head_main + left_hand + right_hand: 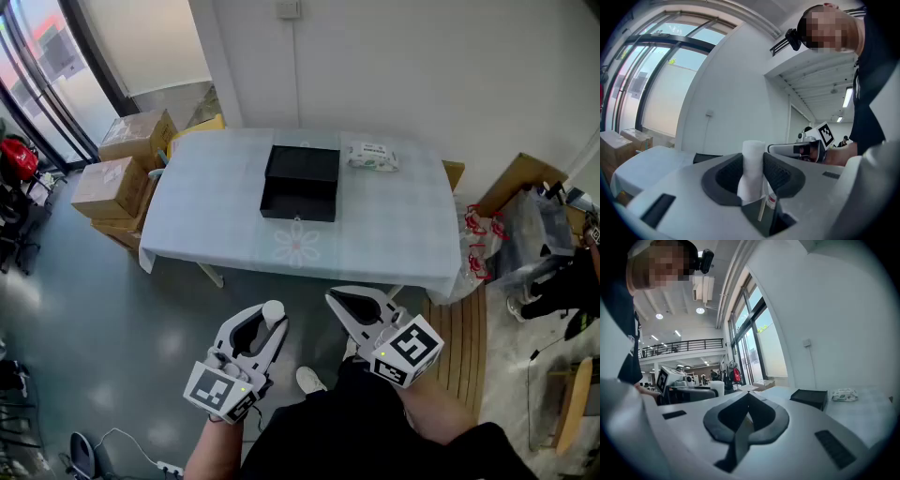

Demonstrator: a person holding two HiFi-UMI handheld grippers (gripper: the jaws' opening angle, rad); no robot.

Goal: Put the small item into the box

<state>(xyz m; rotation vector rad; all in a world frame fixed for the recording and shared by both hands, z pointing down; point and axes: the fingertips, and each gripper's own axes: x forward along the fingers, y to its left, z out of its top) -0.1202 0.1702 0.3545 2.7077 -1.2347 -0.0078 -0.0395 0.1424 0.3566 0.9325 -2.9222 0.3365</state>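
In the head view a black open box lies at the middle of a table under a pale cloth. Both grippers hang in front of the table's near edge, well short of the box. My left gripper is shut on a small white cylinder-shaped item; in the left gripper view that item stands upright between the dark pads. My right gripper is shut with nothing in it, its jaws meeting at a point. From the right gripper view the box sits ahead on the table.
A white packet of wipes lies on the table right of the box. Cardboard boxes are stacked at the table's left end. Bags and a wooden slatted platform are on the right. A white wall stands behind the table.
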